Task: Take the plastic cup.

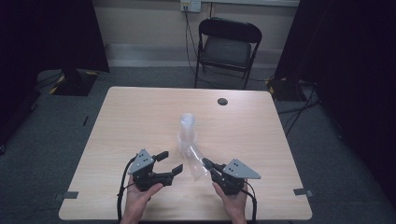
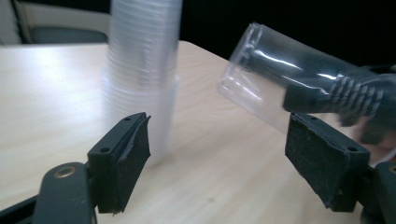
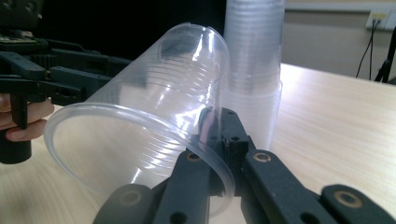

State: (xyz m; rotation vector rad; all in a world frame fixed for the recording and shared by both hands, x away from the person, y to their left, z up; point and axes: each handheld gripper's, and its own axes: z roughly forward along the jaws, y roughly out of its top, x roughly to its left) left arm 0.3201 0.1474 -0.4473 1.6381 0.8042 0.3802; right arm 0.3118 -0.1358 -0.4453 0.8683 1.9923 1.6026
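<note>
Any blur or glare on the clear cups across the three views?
High view: cup stack faint against pale table. Left gripper view: stack blurred, held cup streaked with glare. Right gripper view: held cup sharp, stack softer.

readable text: none | labels or brands: none legible | numbers or signs: none | white wall socket plate (image 1: 190,5): too small to read any marking

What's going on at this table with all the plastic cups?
A person holds a gripper in each hand. The right gripper has pinched the wall of one clear cup at its rim and holds it tilted beside the upright stack of cups. The left gripper waits open nearby, holding nothing, over the wooden table.
</note>
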